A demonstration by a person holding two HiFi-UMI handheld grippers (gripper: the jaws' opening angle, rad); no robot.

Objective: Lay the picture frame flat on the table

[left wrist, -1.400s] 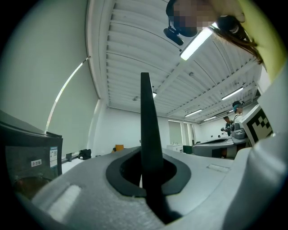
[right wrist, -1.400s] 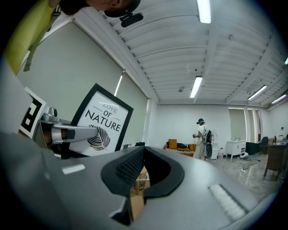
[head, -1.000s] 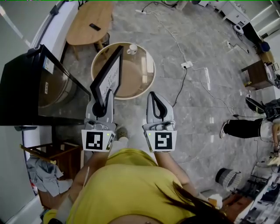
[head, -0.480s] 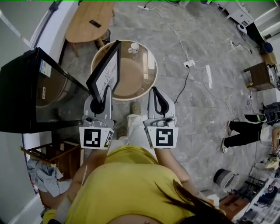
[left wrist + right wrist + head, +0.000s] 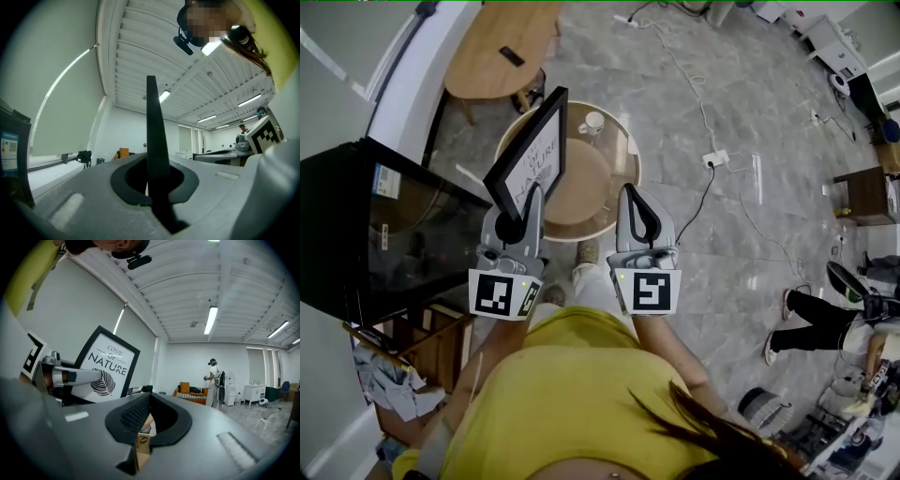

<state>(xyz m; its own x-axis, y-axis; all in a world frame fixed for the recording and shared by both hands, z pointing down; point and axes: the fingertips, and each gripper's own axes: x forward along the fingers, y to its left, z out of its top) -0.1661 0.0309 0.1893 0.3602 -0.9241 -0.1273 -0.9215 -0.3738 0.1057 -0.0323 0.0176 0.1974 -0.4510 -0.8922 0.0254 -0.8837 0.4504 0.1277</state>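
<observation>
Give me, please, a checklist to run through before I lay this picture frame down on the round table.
1. Grip: left gripper shut on the picture frame at its edge: ok.
2. Spare tool: right gripper shut and empty: ok.
3. Position: frame over the round table, at its left side in the head view: ok.
4. Obstacle: cup at the far rim, apart from the frame: ok.
5. Frame lying flat: not ok, held upright.
6. Gap between frame and tabletop: cannot tell.
</observation>
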